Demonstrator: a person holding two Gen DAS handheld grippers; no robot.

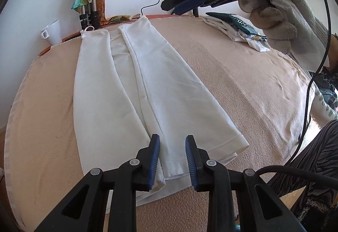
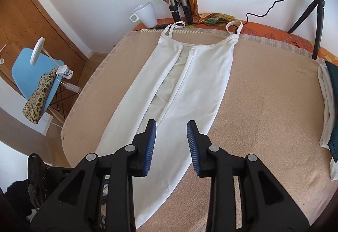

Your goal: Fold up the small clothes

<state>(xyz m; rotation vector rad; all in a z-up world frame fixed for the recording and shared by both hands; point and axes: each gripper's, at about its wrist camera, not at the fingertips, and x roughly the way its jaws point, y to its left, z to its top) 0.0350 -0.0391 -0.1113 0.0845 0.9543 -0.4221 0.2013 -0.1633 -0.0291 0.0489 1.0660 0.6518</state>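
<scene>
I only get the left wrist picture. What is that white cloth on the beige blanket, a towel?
Observer: No. The right wrist view shows a white strappy top with two shoulder straps at its far end and both long sides folded inward.
Operator: Is the other tool holding it?
Observer: No. The right tool is open over the top's lower part and grips nothing.
Operator: Is anything off to the left of the blanket?
Observer: Yes. There is a blue chair with a leopard-print cushion on it.
</scene>
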